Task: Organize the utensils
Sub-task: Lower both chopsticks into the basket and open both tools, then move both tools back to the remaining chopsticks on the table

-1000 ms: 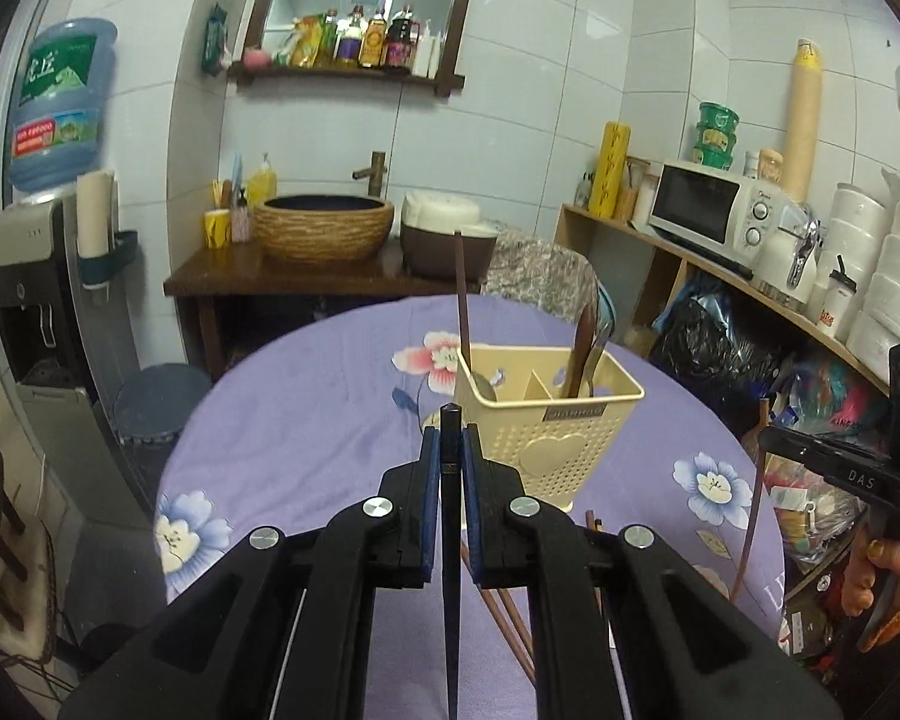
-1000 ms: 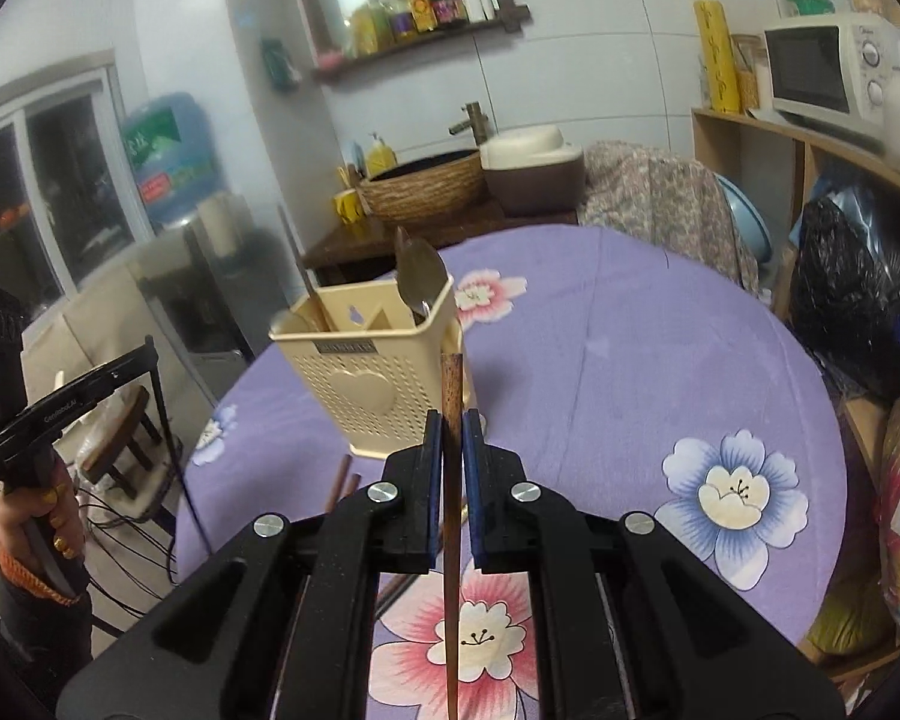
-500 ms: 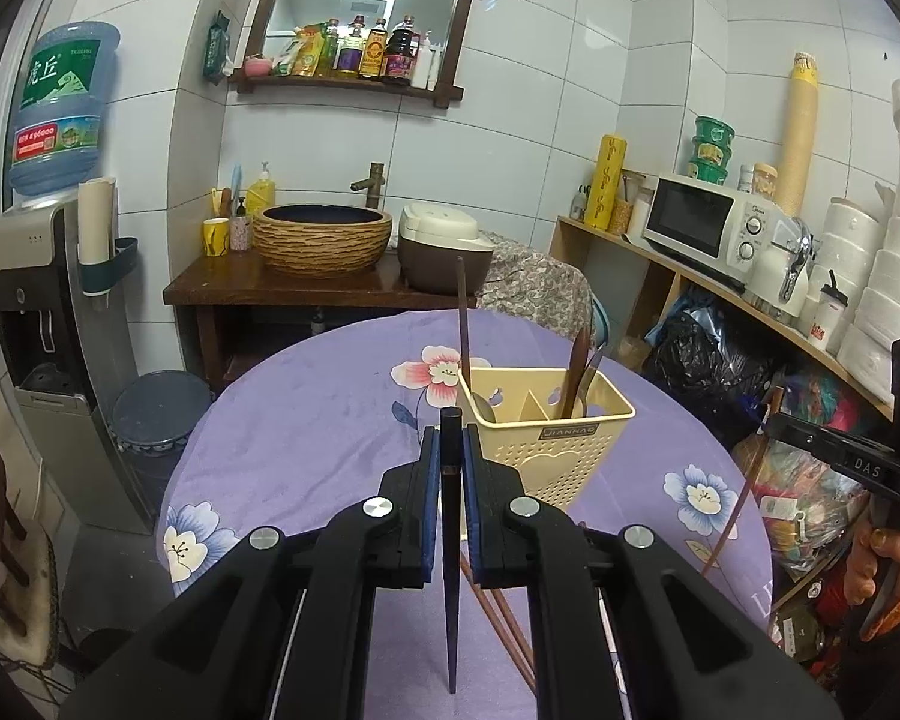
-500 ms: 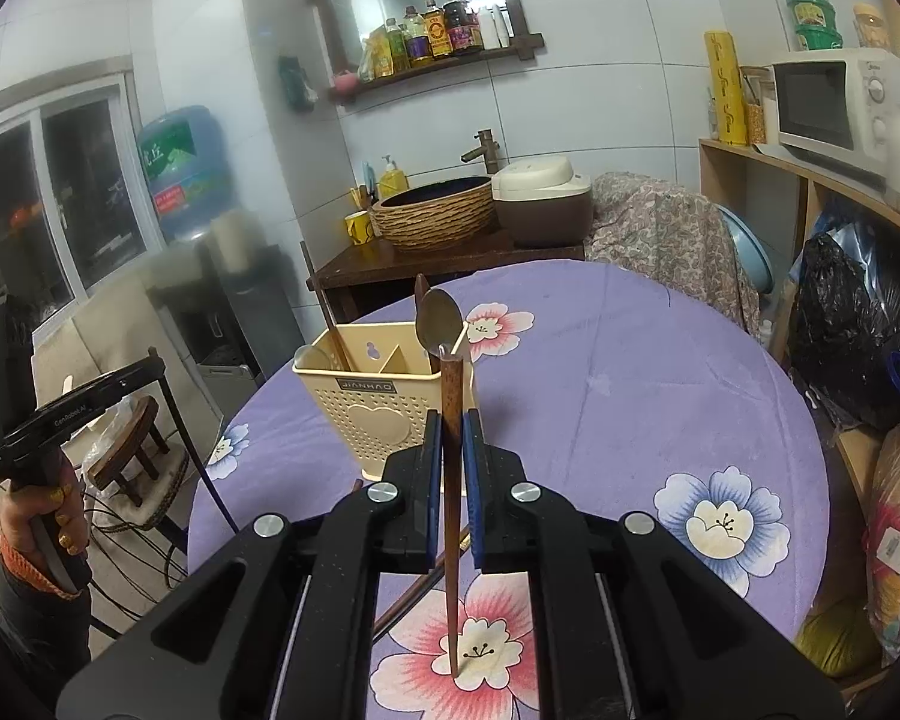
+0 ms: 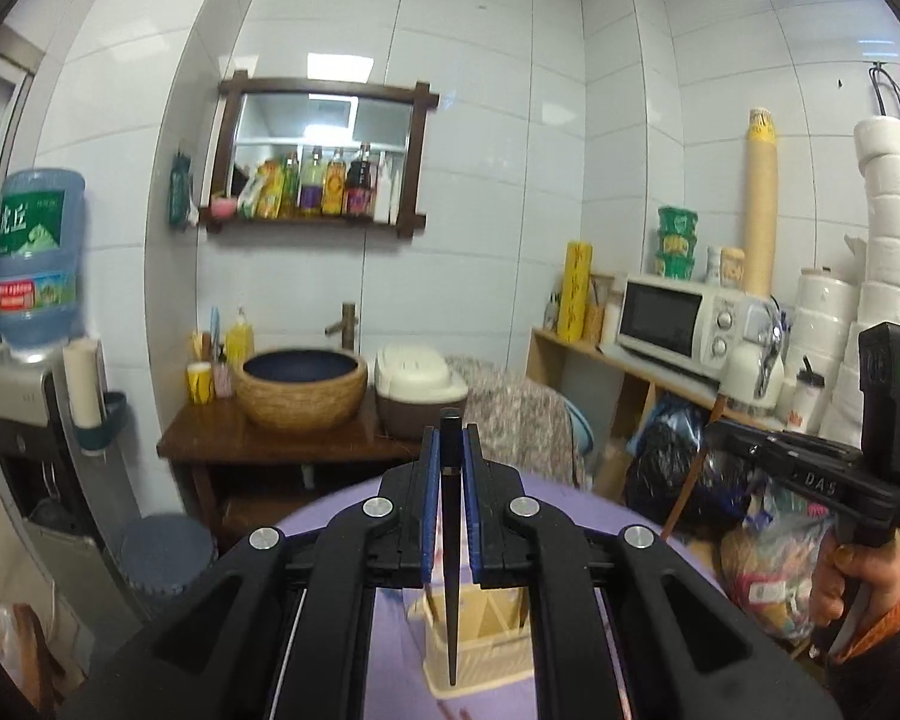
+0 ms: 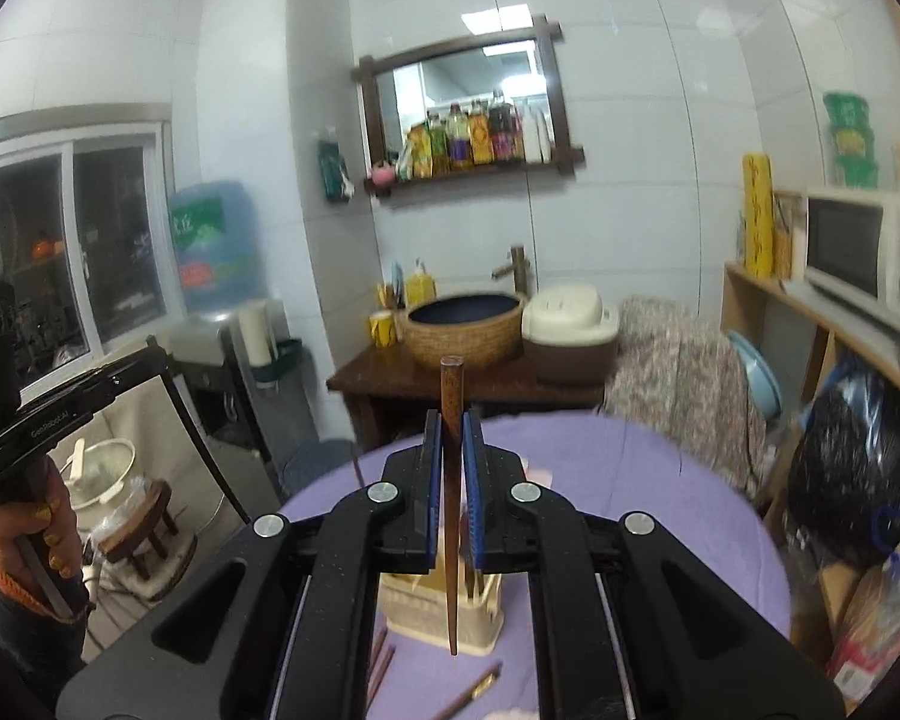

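My left gripper [image 5: 450, 438] is shut on a black chopstick [image 5: 450, 570] that hangs point down between the blue pads. Below its tip stands the beige utensil caddy [image 5: 492, 654] on the purple tablecloth [image 5: 390, 624]. My right gripper [image 6: 452, 420] is shut on a brown wooden chopstick [image 6: 451, 540], also point down, above the same caddy [image 6: 426, 606]. Each view shows the other gripper off to the side in a person's hand: the right one [image 5: 717, 429] and the left one [image 6: 156, 357]. Most of the caddy is hidden behind the fingers.
Loose chopsticks [image 6: 381, 666] lie on the cloth in front of the caddy, one more [image 6: 474, 687] to the right. Behind the table stand a dark wooden stand with a woven basin [image 5: 300, 387], a rice cooker [image 5: 420, 387], a shelf with a microwave [image 5: 672, 324] and a water dispenser [image 5: 33, 264].
Both grippers have risen well above the table with their chopsticks still clamped. The caddy has dropped from mid-view to the bottom of both views.
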Action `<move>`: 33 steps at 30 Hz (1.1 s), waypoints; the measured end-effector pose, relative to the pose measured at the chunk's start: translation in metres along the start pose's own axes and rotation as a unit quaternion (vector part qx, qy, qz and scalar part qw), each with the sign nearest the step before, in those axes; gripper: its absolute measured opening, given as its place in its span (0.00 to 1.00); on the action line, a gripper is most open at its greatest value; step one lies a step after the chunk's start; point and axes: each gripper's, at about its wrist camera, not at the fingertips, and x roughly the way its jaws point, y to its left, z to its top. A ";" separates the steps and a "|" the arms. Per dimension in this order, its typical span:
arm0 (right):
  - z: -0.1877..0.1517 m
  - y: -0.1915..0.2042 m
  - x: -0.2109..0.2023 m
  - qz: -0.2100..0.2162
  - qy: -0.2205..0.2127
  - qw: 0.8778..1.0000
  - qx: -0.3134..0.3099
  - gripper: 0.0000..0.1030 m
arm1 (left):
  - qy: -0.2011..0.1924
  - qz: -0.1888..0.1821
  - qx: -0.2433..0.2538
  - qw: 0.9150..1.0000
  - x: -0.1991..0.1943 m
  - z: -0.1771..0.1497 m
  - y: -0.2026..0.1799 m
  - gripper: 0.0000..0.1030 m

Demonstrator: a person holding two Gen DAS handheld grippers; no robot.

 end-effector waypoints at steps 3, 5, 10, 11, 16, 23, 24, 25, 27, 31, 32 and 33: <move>0.014 0.004 0.011 -0.009 -0.015 1.000 -0.001 0.08 | -0.013 0.007 -0.002 1.000 0.020 0.012 -0.007 0.08; 0.015 0.006 0.022 -0.020 -0.022 1.000 -0.003 0.08 | -0.015 0.012 -0.007 1.000 0.033 0.011 -0.009 0.08; -0.012 0.002 0.052 -0.033 -0.007 0.999 0.007 0.08 | 0.013 0.029 -0.024 0.999 0.076 -0.020 -0.008 0.08; -0.019 0.001 0.058 -0.034 -0.001 0.999 0.009 0.08 | 0.022 0.030 -0.025 0.999 0.082 -0.028 -0.007 0.08; -0.061 -0.004 0.083 -0.035 0.038 0.999 0.015 0.08 | 0.069 0.025 -0.027 0.997 0.104 -0.074 -0.006 0.08; -0.093 -0.014 0.099 -0.039 0.064 0.997 0.029 0.08 | 0.114 0.025 -0.031 0.993 0.118 -0.113 -0.001 0.08; -0.094 -0.015 0.100 -0.039 0.066 0.997 0.031 0.08 | 0.118 0.026 -0.031 0.992 0.119 -0.116 0.000 0.08; -0.095 -0.016 0.101 -0.037 0.069 0.996 0.033 0.08 | 0.121 0.026 -0.032 0.992 0.121 -0.118 0.001 0.08; -0.097 -0.018 0.103 -0.033 0.074 0.996 0.037 0.08 | 0.118 0.026 -0.031 0.992 0.120 -0.118 0.001 0.08; -0.101 -0.017 0.094 -0.035 0.062 0.997 0.026 0.14 | 0.119 0.015 -0.035 0.992 0.115 -0.118 0.003 0.13; -0.101 -0.016 0.091 -0.035 0.058 0.997 0.025 0.31 | 0.115 0.012 -0.036 0.993 0.109 -0.117 0.003 0.18; -0.103 -0.015 0.084 -0.036 0.048 0.998 0.023 0.62 | 0.111 0.010 -0.037 0.993 0.105 -0.117 0.003 0.40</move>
